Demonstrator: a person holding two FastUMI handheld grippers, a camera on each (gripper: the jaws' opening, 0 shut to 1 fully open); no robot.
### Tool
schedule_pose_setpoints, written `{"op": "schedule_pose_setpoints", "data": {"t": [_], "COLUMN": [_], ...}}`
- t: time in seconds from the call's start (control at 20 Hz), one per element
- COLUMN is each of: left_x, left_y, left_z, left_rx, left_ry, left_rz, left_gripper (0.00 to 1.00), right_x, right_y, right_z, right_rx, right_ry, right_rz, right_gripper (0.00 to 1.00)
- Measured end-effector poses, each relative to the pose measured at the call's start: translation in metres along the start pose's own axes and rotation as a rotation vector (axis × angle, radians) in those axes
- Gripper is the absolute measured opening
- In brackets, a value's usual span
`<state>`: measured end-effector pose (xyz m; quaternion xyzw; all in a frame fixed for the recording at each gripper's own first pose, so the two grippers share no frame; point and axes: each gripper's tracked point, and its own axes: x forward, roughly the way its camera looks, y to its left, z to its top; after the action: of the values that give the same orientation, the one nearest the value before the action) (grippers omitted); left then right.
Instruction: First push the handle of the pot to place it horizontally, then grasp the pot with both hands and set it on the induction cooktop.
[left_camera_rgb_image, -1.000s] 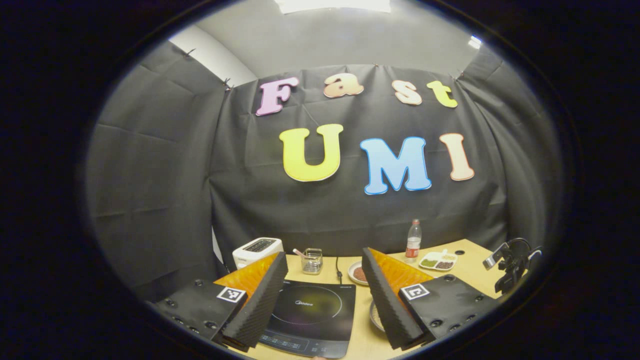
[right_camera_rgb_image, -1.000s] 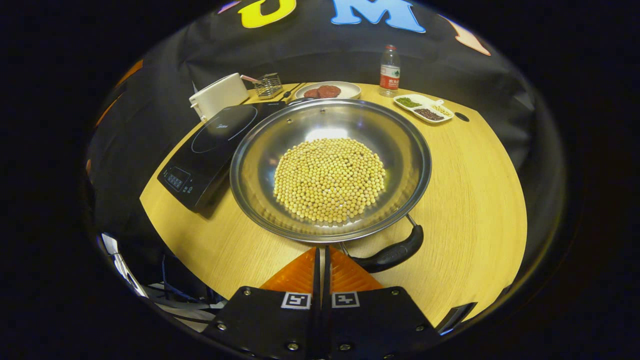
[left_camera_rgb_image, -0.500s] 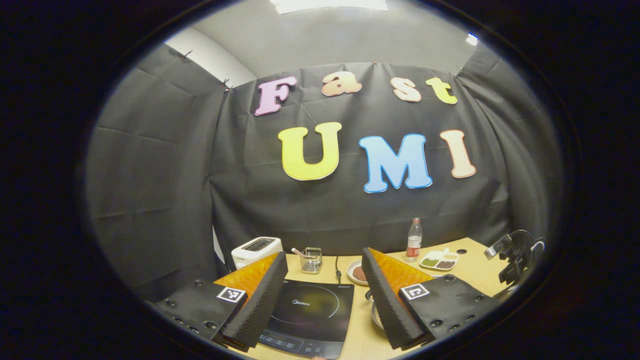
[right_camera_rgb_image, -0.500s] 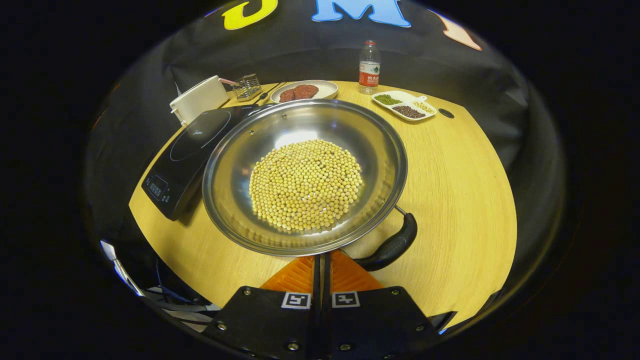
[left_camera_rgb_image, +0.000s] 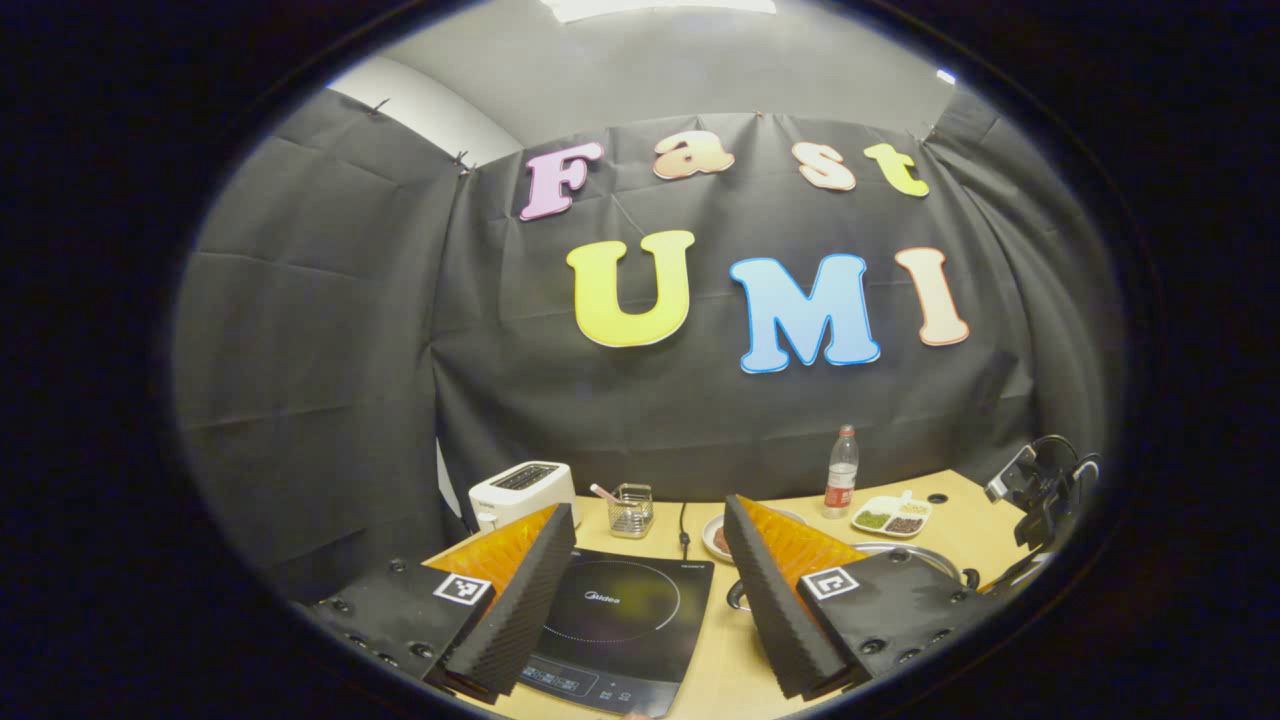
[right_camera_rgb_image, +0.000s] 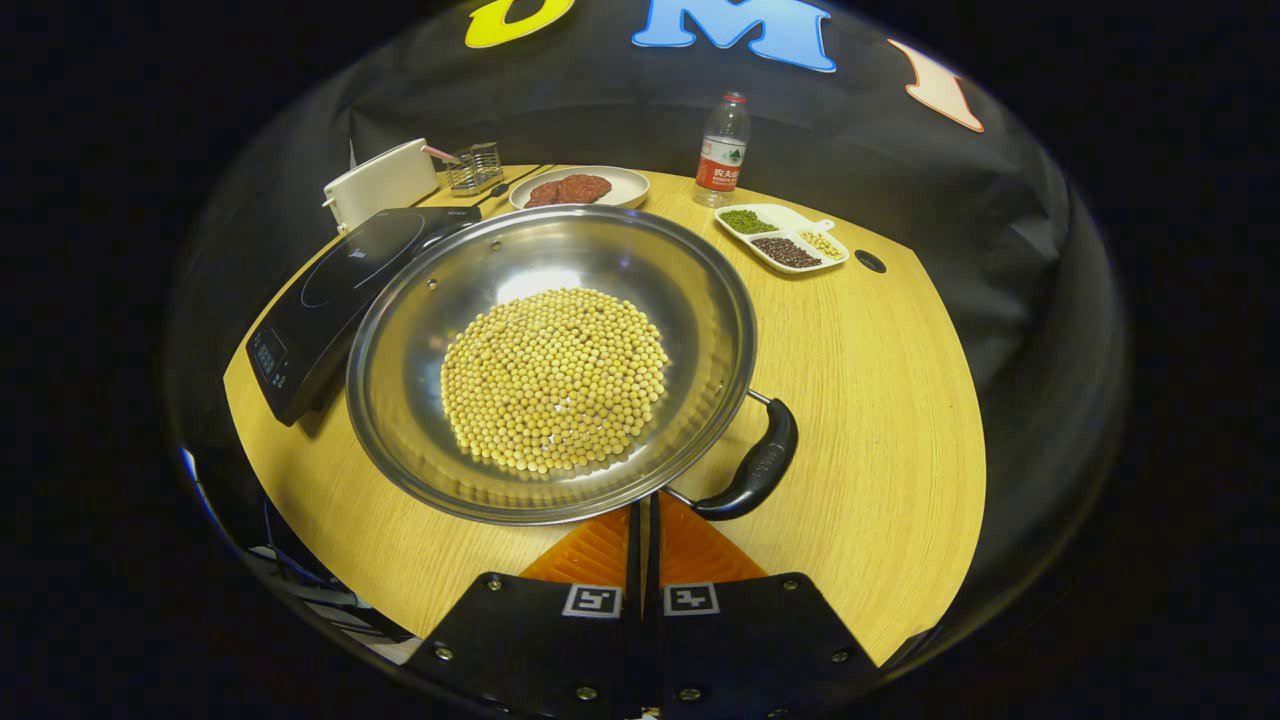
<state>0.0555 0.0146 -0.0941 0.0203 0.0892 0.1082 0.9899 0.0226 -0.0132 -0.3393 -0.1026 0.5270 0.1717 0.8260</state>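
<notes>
A wide steel pot (right_camera_rgb_image: 590, 260) full of yellow beans stands on the wooden table (right_camera_rgb_image: 880, 400), its left side next to the black induction cooktop (right_camera_rgb_image: 330, 280). Its black handle (right_camera_rgb_image: 752, 473) sticks out at the near right, slanting. My right gripper (right_camera_rgb_image: 645, 512) is shut with nothing in it, its tips at the pot's near rim just left of that handle. My left gripper (left_camera_rgb_image: 650, 510) hangs open above the cooktop (left_camera_rgb_image: 620, 615). The pot's rim (left_camera_rgb_image: 905, 549) and a small handle loop (left_camera_rgb_image: 737, 597) show beside its right finger.
Along the back of the table stand a white toaster (right_camera_rgb_image: 380, 183), a small wire basket (right_camera_rgb_image: 475, 165), a plate of red food (right_camera_rgb_image: 572, 188), a water bottle (right_camera_rgb_image: 720, 150) and a divided dish of beans (right_camera_rgb_image: 782, 237). A black device with a cable (left_camera_rgb_image: 1040, 490) sits at the right.
In the right gripper view the pot has slid left and turned, its black handle swinging from the near side toward the right. The left gripper stays open; its view has shifted slightly.
</notes>
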Motion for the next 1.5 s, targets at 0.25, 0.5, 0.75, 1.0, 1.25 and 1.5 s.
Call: {"op": "schedule_pose_setpoints", "data": {"t": [0.25,0.5,0.75,1.0,1.25,1.5], "left_x": [0.0,0.002,0.004,0.02,0.052,0.088], "left_y": [-0.009,-0.023,-0.039,-0.056,-0.072,-0.089], "left_z": [-0.006,-0.013,-0.027,-0.051,-0.088,-0.128], "left_rx": [0.006,0.011,0.038,0.021,-0.04,-0.004], "left_ry": [0.01,0.024,0.038,0.097,0.179,0.263], "left_rz": [0.029,0.062,0.072,0.006,-0.08,-0.194], "left_gripper": [1.0,1.0,1.0,0.98,0.92,0.98], "right_x": [0.01,0.019,0.008,-0.029,-0.033,-0.02], "right_y": [-0.026,-0.044,-0.056,-0.058,-0.066,-0.06], "right_z": [0.018,0.034,0.048,0.074,0.084,0.089], "right_rx": [0.014,0.027,0.071,0.168,0.228,0.246], "right_ry": [-0.034,-0.082,-0.171,-0.363,-0.425,-0.42], "right_rz": [-0.024,-0.041,-0.032,0.002,-0.023,-0.07], "right_gripper": [0.01,0.01,0.01,0.28,1.0,1.0]}}
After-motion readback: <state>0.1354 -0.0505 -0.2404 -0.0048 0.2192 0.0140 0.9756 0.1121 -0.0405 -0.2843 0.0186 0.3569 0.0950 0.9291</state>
